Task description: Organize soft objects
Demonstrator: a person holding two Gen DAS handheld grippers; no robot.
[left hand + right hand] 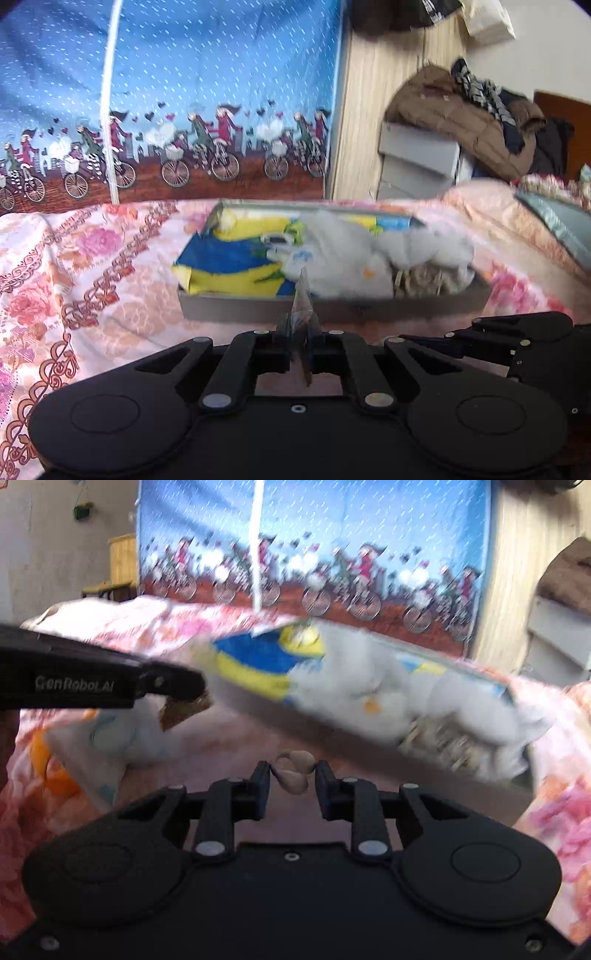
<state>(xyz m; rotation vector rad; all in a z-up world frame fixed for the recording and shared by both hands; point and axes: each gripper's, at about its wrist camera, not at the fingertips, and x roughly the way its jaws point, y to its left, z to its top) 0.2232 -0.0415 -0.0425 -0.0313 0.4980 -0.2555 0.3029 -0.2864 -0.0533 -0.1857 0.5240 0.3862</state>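
- The left tongs (301,325) are pressed together on a thin, crinkled, see-through bit of plastic (303,295) that stands up between the black fingers.
- The right tongs (293,773) are clamped on a small, rounded, tan lump of soft stuff (293,770); what it belongs to is not clear.
- A shallow grey box (332,304), rectangular with low walls, lies on the bed (92,266), out in front of both tongs, its long side facing the left tongs.
- Inside it, a smooth blue-and-yellow cloth (229,266) fills the left part; a fluffy grey-white plush toy (354,254) lies over the right part, with a beige woven piece (428,282) at the box's near right corner.
- The bed cover is thin, wrinkled fabric printed with pink roses and brown scrollwork.
- In the right wrist view a white padded item with orange and pale blue marks (103,746) lies on the bed left of the box, beneath the left tongs.
- A blue curtain (184,92) printed with cyclists hangs behind the bed.
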